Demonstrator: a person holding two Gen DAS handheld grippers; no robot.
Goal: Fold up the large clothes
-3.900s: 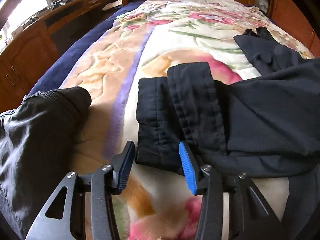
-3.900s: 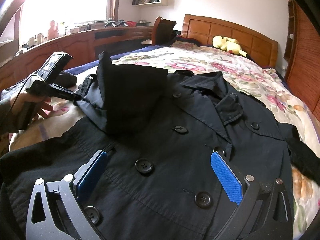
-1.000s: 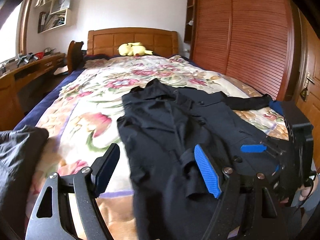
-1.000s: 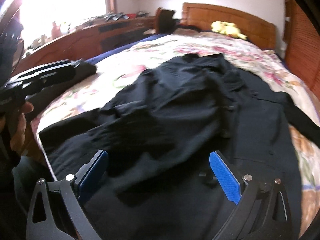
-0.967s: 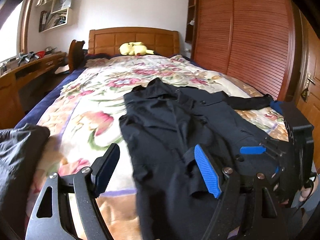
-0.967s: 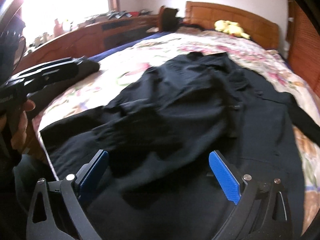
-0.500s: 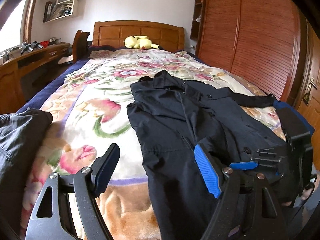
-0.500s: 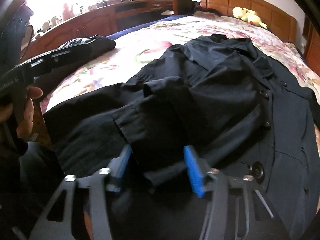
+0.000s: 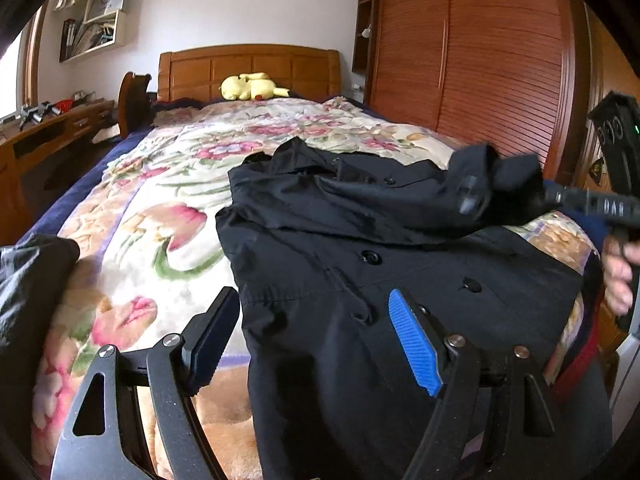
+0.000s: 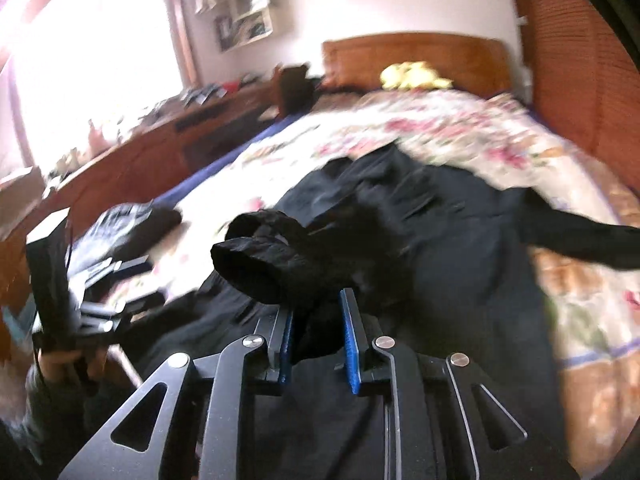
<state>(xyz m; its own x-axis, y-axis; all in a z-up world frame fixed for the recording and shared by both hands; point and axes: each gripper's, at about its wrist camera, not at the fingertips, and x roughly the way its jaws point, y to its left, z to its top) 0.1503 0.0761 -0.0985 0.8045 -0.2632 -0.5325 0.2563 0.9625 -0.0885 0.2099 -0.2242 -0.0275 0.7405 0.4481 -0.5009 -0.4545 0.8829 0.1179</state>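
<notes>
The black coat [image 9: 400,264] lies long-ways on the flowery bed [image 9: 168,216], collar far, hem near; the right gripper [image 10: 318,336] has just been closing and now pinches a bunched sleeve [image 10: 264,256], lifted over the coat's right side; the left gripper [image 9: 316,344] hangs with fingers apart, holding nothing, just above the near left edge; the sleeve probably goes across toward the left

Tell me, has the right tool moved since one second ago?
Yes. The right tool, jaws just closing on the coat sleeve, has risen: in its view the headboard sits lower and the sleeve hangs above the bed.
</notes>
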